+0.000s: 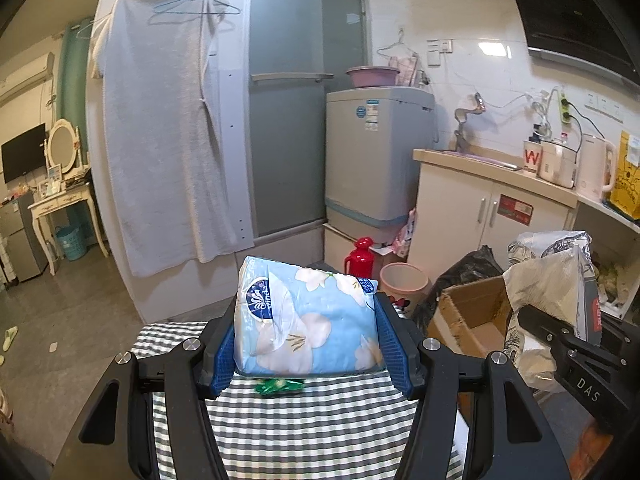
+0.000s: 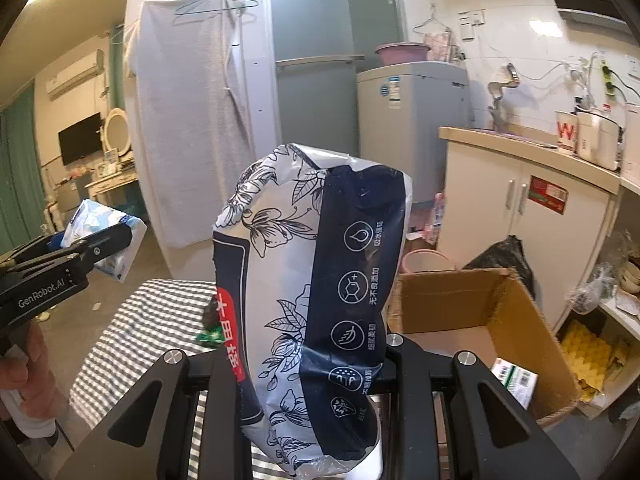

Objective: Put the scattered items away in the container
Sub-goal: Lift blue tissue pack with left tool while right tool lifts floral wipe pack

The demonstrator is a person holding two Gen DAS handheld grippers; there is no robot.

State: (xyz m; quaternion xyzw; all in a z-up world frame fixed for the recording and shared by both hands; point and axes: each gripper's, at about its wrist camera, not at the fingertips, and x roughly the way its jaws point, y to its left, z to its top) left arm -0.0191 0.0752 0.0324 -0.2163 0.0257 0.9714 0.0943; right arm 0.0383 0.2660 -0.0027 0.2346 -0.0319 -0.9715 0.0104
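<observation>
Carrying 2 packs above the striped desk (image 1: pixel 304 420): left claw (image 1: pixel 306 344) clamped on blue tissue pack (image 1: pixel 308 320), right claw (image 2: pixel 316 380) pinching floral bag (image 2: pixel 316 280). Next: swinging rightward over cardboard box (image 2: pixel 520 304), then releasing.

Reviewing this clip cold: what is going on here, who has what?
A person is tidying with a handheld gripper in each hand. The left gripper is clamped on a light blue tissue pack, held above the striped tablecloth. The right gripper is shut on a white and navy floral bag, held upright. The open cardboard box sits to the right with a small green-and-white carton already inside. A green wrapper remains on the cloth. Neither held item is in the box yet.
</observation>
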